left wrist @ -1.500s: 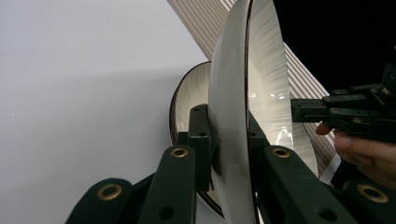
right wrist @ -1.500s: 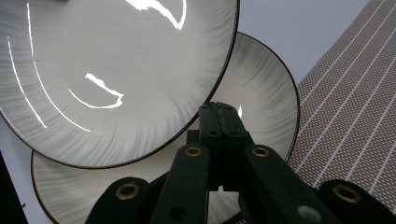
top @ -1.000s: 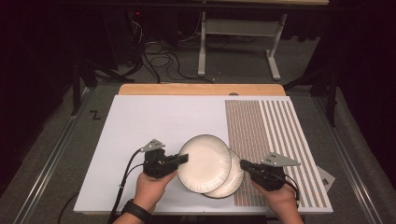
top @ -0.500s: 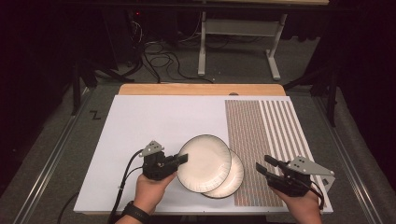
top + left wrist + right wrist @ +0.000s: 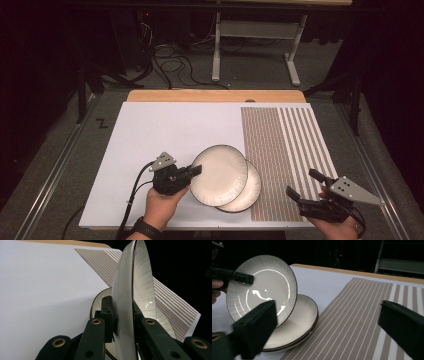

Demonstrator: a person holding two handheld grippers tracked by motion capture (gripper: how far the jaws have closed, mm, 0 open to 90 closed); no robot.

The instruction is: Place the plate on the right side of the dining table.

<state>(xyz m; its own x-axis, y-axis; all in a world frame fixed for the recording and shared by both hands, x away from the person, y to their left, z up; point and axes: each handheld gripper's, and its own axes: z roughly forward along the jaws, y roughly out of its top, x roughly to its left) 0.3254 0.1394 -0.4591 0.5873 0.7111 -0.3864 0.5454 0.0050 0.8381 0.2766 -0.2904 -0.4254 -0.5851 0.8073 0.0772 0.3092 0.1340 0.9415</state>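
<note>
The upper plate (image 5: 218, 174) is tilted, its left rim raised and pinched between the jaws of the left hand-held gripper (image 5: 192, 172), which is clenched on that rim; in the left gripper view the rim (image 5: 125, 315) stands edge-on between the two black jaws. Its lower right part overlaps the lower plate (image 5: 246, 192), which lies flat at the near edge of the white worktop (image 5: 165, 130), partly over the left border of the striped placemat (image 5: 285, 150). In the right gripper view the tilted plate (image 5: 262, 292) leans above the flat one (image 5: 297, 325), whether touching it I cannot tell.

The right hand-held gripper (image 5: 304, 186) is released: its jaws have just been opening and stand wide apart with nothing between them, to the right of both plates, over the near right corner of the placemat.
</note>
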